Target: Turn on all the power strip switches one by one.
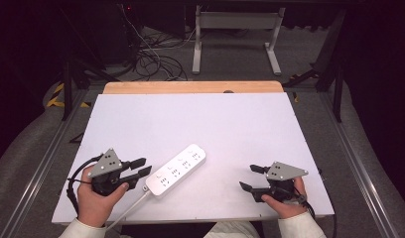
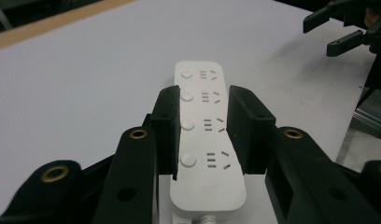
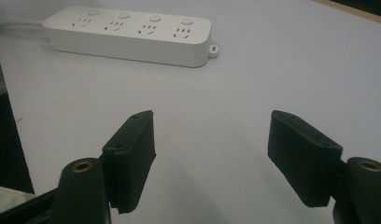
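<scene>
A white power strip (image 1: 176, 170) with several sockets and round buttons lies slantwise on the white table (image 1: 200, 119), near the front and left of centre. Its white cable (image 1: 128, 208) runs off the front edge. My left gripper (image 1: 141, 167) is open, its tips just short of the strip's cable end. In the left gripper view its jaws (image 2: 203, 126) frame the power strip (image 2: 205, 135) without touching it. My right gripper (image 1: 247, 177) is open wide and empty at the front right, pointing left. The right gripper view shows its jaws (image 3: 209, 158) over bare table, the strip (image 3: 132, 35) farther off.
A wooden strip (image 1: 193, 87) borders the table's far edge. Beyond it stand a grey table frame (image 1: 235, 29) and loose cables on the floor (image 1: 151, 59). Metal rails (image 1: 354, 148) run along both sides of the table. The other hand's gripper (image 2: 335, 32) is visible at the left gripper view's top right.
</scene>
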`<state>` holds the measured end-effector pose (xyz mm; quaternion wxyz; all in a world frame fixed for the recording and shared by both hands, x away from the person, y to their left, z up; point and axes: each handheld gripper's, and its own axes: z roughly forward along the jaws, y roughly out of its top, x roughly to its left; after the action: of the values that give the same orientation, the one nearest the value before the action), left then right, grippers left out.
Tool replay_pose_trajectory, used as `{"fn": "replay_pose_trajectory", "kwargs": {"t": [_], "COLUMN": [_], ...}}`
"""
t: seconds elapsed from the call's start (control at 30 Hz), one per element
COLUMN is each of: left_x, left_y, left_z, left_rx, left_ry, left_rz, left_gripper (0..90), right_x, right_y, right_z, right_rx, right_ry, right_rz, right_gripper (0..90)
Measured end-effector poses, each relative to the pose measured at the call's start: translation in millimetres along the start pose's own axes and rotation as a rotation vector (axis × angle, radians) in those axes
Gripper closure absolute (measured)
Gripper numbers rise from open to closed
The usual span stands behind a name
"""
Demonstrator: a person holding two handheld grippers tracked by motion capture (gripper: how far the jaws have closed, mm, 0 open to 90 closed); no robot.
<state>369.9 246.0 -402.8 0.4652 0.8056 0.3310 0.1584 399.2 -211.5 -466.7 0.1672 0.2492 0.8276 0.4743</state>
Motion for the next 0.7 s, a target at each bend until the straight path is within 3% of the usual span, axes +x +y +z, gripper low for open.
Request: {"fn": "replay_pose_trajectory", "kwargs": {"t": [0.4, 0.53, 0.7], "left_x": [7.2, 7.9, 10.0], "left_y": [7.4, 9.6, 10.6], "left_z": [18.0, 26.2, 36.8], "left_rx": [0.138, 0.188, 0.246], "left_ry": [-0.034, -0.033, -0.021], "left_rz": [-0.035, -0.029, -0.008], "left_gripper": [83.2, 89.0, 89.8], "right_x": [0.4, 0.6, 0.6], "right_y": [-0.6, -0.8, -1.0], "right_z": [0.4, 0.8, 1.0], "right_rx": [0.013, 0.014, 0.017], "right_ry": [0.017, 0.023, 0.025], "right_rz": [-0.009, -0.009, -0.011], "right_gripper": [35.7, 36.1, 36.6]}}
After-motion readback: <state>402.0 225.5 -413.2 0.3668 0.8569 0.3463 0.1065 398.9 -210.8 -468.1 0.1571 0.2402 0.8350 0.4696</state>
